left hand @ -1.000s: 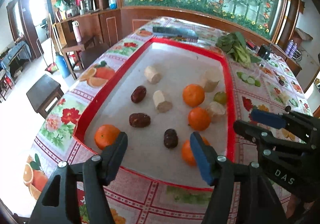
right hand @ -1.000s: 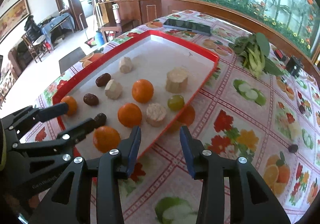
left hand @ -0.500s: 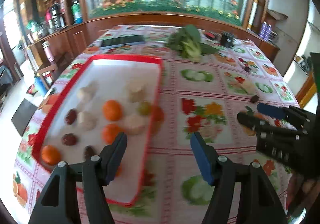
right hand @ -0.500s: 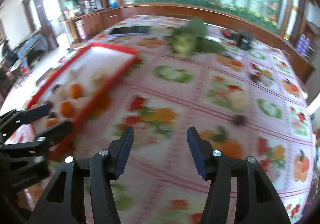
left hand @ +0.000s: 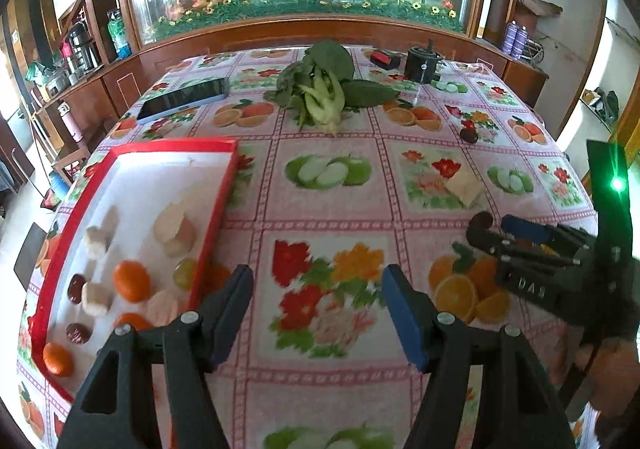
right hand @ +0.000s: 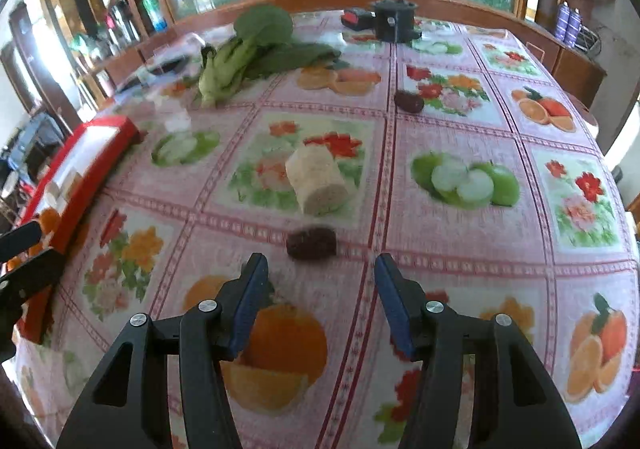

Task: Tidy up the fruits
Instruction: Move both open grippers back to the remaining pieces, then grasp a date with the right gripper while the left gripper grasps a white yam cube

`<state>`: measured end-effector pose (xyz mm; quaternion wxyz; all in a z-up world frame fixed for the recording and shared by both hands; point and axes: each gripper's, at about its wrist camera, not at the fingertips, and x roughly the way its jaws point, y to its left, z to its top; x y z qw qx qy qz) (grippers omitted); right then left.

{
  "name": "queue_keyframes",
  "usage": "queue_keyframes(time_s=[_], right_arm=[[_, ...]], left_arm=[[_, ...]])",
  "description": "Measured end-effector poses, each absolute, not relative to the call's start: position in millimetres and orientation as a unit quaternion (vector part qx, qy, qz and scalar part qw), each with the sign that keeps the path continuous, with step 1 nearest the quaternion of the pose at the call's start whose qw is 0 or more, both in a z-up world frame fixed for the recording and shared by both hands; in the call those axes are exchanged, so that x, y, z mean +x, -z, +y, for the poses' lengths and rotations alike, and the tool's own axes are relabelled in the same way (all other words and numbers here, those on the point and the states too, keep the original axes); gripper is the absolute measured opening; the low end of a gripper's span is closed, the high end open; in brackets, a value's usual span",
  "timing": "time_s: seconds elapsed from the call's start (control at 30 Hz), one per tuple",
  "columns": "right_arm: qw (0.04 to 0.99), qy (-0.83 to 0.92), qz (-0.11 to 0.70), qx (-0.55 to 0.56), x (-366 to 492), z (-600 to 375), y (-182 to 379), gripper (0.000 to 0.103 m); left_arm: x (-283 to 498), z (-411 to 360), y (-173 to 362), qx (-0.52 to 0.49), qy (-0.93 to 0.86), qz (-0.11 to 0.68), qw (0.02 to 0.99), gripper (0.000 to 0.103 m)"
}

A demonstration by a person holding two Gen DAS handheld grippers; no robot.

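A red tray (left hand: 224,189) at the table's left holds oranges (left hand: 131,281), dark dates (left hand: 78,332), pale cut pieces (left hand: 175,229) and a green fruit (left hand: 185,272). My left gripper (left hand: 318,313) is open and empty, above the tablecloth right of the tray. My right gripper (right hand: 318,303) is open and empty, just short of a dark date (right hand: 312,243) lying on the cloth. A pale cut piece (right hand: 318,180) lies beyond that date. Another dark date (right hand: 409,101) lies farther back. The right gripper also shows in the left wrist view (left hand: 492,231).
Leafy greens (left hand: 326,89) and a phone (left hand: 184,99) lie at the far side of the table. A black round object (right hand: 394,21) and a red-black item (right hand: 357,17) stand at the back. The tray's corner (right hand: 120,129) shows at left in the right wrist view.
Both grippers have swung right, away from the tray, toward the loose date and pale piece on the tablecloth. Both stay open.
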<state>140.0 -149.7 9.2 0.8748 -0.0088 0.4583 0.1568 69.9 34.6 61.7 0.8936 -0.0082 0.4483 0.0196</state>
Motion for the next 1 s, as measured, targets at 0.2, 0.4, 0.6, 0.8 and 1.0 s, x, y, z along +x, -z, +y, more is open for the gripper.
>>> queue_keyframes(time_s=[0.2,0.4,0.6,0.8,1.0], right_arm=[[0.876,-0.188,0.444,-0.036,143.8,-150.2,-7.8,0.026],[0.879,-0.194,0.436,0.004,138.8,-176.2,-15.9,0.026],[0.880,-0.192,0.434,-0.001,129.5,-193.3,-18.3,0.026],[0.874,-0.191,0.447,0.015,128.2,-205.6,-9.0,0.026],[0.874,-0.193,0.445,0.024,127.4,-208.8,-7.4,0.026]], left_arm=[[98.2,12.3,-57.8,-0.007,-0.016,0.457,0.889,0.070],[123.8,-28.6,-52.9,-0.005,0.016,0.465,0.885,0.070],[146.2,-67.4,-47.6,-0.015,0.047,0.469,0.882,0.070],[169.0,-80.2,-34.5,-0.044,0.040,0.486,0.872,0.073],[183.0,-83.4,-15.3,-0.075,0.035,0.511,0.855,0.052]])
